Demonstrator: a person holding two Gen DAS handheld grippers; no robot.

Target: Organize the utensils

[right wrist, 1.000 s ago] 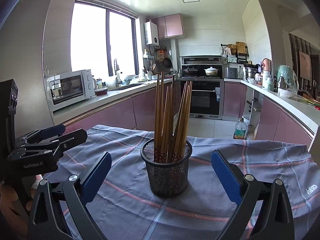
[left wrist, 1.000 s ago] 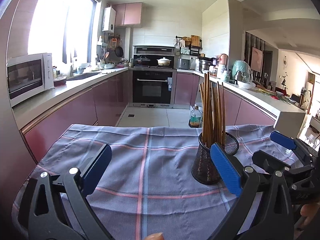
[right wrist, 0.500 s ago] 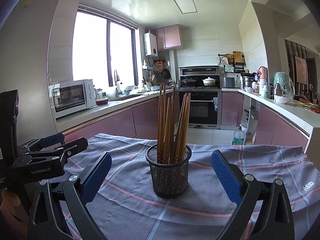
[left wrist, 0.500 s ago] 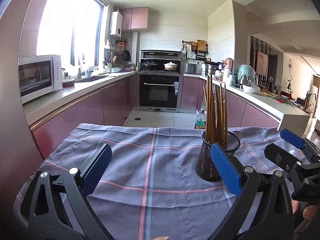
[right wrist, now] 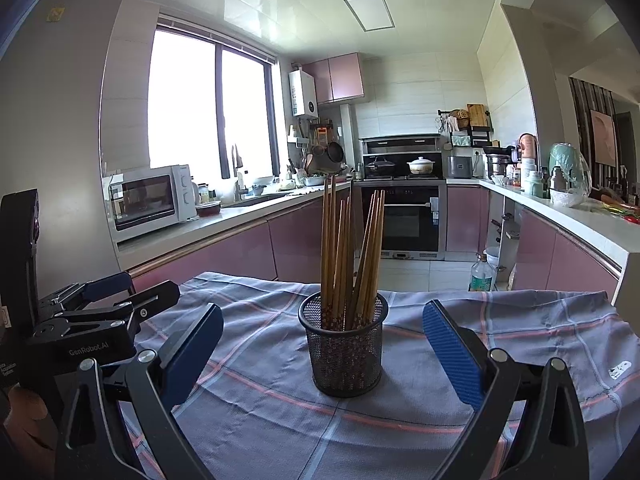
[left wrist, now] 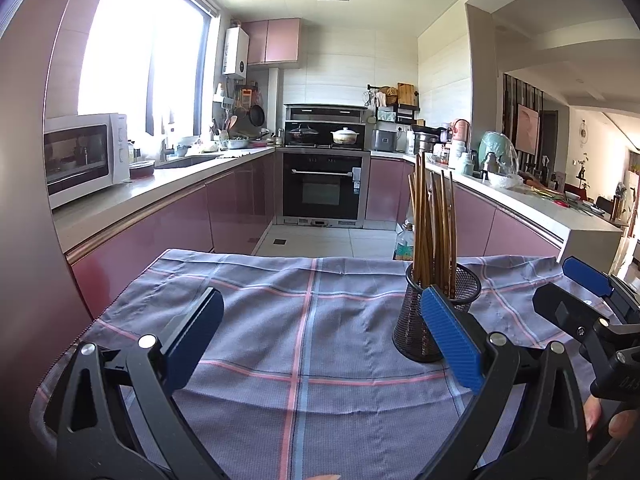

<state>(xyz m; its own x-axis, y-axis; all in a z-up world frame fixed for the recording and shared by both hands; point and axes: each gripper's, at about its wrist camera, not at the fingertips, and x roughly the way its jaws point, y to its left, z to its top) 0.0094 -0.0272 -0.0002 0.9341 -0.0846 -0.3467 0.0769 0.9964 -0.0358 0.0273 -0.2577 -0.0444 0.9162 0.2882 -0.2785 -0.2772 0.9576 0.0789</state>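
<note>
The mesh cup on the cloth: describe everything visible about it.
The mesh cup is a round black holder of what looks like wire mesh, with a solid rim. It stands upright on the checked grey-blue cloth. A bundle of brown chopsticks stands in it, tips fanning out above the rim. The right claw is open with the cup between its blue pads, apart from both. Nothing else touches it.

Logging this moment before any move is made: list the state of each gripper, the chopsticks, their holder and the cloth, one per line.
left gripper: open, empty, held above the cloth.
right gripper: open, empty, facing the holder.
chopsticks: standing on end in the holder, leaning apart.
mesh holder: upright on the cloth, untouched.
checked cloth: spread flat, slightly wrinkled.
</note>
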